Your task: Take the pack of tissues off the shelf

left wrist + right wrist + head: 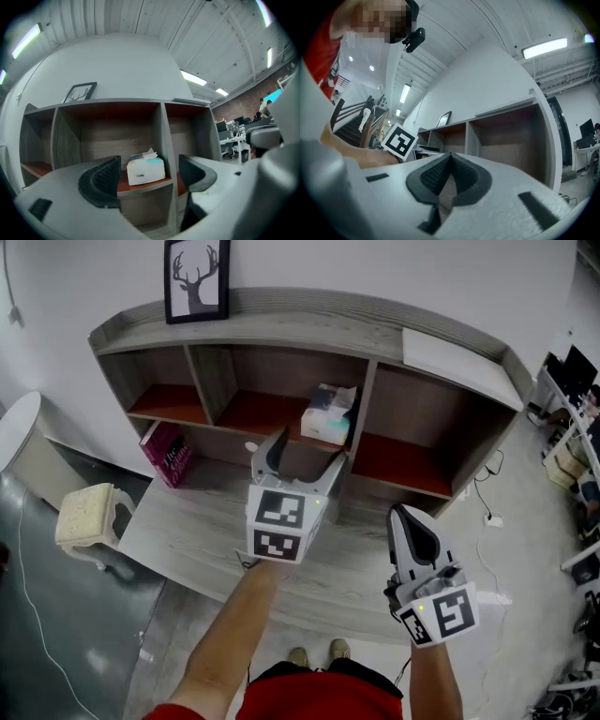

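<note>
**A:** In the head view we find the pack of tissues [328, 413] on the red board of the shelf's [281, 329] middle compartment, just beside the right divider.

**B:** Our left hand-held gripper [302, 454] is held in front of it with its jaws spread wide and gripping nothing. Its marker cube hides our hand. The right hand-held gripper [401, 517] hangs lower, over the surface [206, 531], clenched.

**A:** In the left gripper view the pack [146, 169] shows between the two dark pads, but it sits farther back, apart from both. We cannot read its print. The gripper's body cuts off the shelf below the board.

**B:** In the right gripper view the pads are pressed together at their tips, with nothing between them. Our forearm and the other gripper's marker cube cover the shelf's left end, and we cannot make out the pack there.
</note>
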A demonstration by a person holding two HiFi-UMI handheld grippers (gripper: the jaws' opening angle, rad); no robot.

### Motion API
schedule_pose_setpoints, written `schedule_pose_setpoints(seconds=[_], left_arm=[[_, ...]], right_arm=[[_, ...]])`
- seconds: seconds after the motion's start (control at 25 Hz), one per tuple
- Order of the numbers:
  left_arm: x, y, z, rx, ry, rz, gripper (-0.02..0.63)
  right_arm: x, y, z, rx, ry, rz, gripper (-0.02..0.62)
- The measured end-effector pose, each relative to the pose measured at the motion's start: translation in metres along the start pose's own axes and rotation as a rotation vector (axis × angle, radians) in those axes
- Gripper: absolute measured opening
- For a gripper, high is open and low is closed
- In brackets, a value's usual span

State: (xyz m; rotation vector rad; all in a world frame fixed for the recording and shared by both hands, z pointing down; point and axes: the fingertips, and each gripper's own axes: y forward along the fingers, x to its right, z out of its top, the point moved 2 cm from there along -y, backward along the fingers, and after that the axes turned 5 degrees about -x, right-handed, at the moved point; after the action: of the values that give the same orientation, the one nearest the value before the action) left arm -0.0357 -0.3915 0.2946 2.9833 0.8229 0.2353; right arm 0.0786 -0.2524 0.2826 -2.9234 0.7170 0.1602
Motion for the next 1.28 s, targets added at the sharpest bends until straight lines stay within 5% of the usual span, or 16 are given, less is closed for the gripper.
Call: schedule_pose_setpoints(seconds=[0.88, 1.08, 1.28], left_arm=[[-0.010, 0.086, -0.026, -0.184, -0.051, 0.036, 0.391], [-0.010, 0.087, -0.028, -0.157, -0.109, 0.008, 0.390], [-0.008, 0.082, -0.023, -0.107, -0.085, 0.020, 0.367]], right_arm=[[0.073, 0.014, -0.020, 0.007, 0.034, -0.006, 0.005], [0.077, 0.013, -0.025, 0.000, 0.043, -0.001, 0.005], [0.081, 0.010, -0.028, -0.006, 0.048, -0.005, 0.005]])
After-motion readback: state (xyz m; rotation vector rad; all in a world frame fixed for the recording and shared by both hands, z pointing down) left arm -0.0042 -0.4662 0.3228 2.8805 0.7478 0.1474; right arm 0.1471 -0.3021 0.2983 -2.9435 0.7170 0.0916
